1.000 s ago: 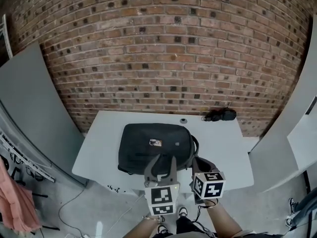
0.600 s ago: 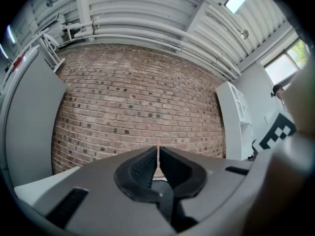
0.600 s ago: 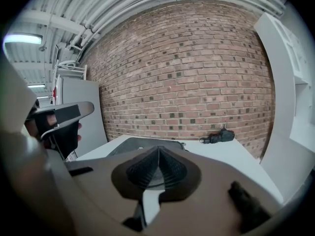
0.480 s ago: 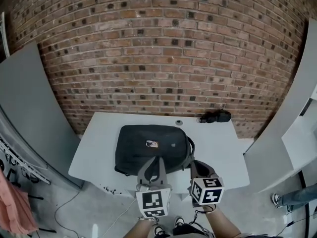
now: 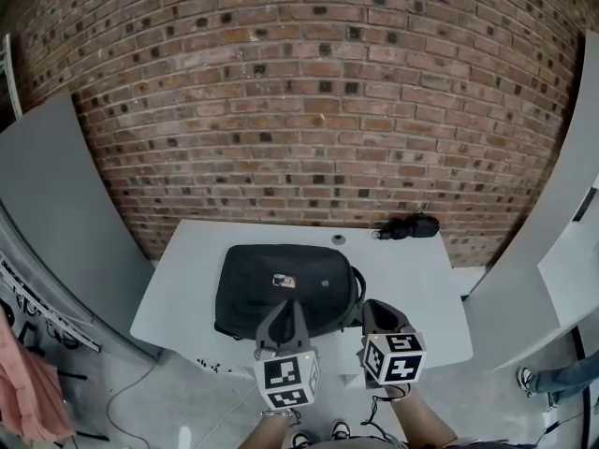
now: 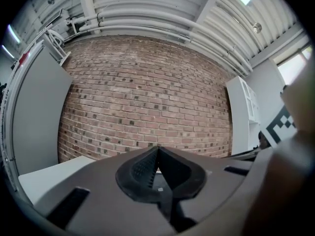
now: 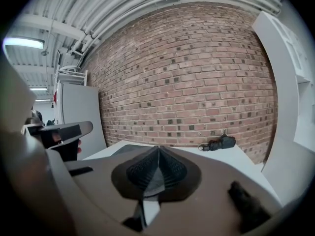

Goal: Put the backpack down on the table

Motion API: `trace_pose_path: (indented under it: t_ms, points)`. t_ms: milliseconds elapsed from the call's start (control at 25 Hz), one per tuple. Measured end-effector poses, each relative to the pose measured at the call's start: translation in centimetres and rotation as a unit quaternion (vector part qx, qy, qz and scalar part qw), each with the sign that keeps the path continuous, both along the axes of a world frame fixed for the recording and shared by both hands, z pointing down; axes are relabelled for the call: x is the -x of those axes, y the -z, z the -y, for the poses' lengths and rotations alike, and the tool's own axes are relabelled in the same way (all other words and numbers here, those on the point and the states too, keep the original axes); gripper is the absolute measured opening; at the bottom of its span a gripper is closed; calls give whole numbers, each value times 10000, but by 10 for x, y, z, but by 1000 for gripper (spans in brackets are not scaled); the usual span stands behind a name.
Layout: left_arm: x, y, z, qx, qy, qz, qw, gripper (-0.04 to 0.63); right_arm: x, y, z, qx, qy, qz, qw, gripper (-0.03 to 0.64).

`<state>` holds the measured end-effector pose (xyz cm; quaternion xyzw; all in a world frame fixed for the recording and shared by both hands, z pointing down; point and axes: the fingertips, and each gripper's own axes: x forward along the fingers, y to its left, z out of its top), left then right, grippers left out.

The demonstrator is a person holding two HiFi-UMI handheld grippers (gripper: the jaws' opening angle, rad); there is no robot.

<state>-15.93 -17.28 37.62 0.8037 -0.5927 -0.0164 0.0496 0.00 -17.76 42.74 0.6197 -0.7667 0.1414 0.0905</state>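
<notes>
A black backpack (image 5: 285, 286) lies flat on the white table (image 5: 182, 293), with a small label on its top and its straps bunched at its right end. My left gripper (image 5: 284, 311) hangs over the backpack's near edge. Its jaws have just been closing and now meet, with nothing between them in the left gripper view (image 6: 157, 149). At the backpack's near right corner, by the straps, my right gripper (image 5: 378, 312) has its pads together too (image 7: 158, 149). No strap shows between them.
A small black bundle (image 5: 409, 224) lies at the table's back right corner, also visible in the right gripper view (image 7: 220, 143). A small round white thing (image 5: 338, 239) sits behind the backpack. A brick wall stands behind the table and grey panels flank it.
The left gripper's jaws, spread a second ago, have come together with nothing in them. The right gripper has lifted slightly. The backpack has stayed in place on the table.
</notes>
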Motion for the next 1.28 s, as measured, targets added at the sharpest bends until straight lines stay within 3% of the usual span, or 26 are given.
trace_pose_path:
  t_ms: [240,400,1280]
  points:
    - [-1,-14,9,404,94,5,9991,12,-8,-3,6,47,40,-37,10000,31]
    - [-3,-15,11,443,115,39,9989,12,-9,-1,10,56,92,-211,9997,29]
    - [-10,-32,2,711,252,125,9971,12,-23,-6,5,74,58,-77,9999,29]
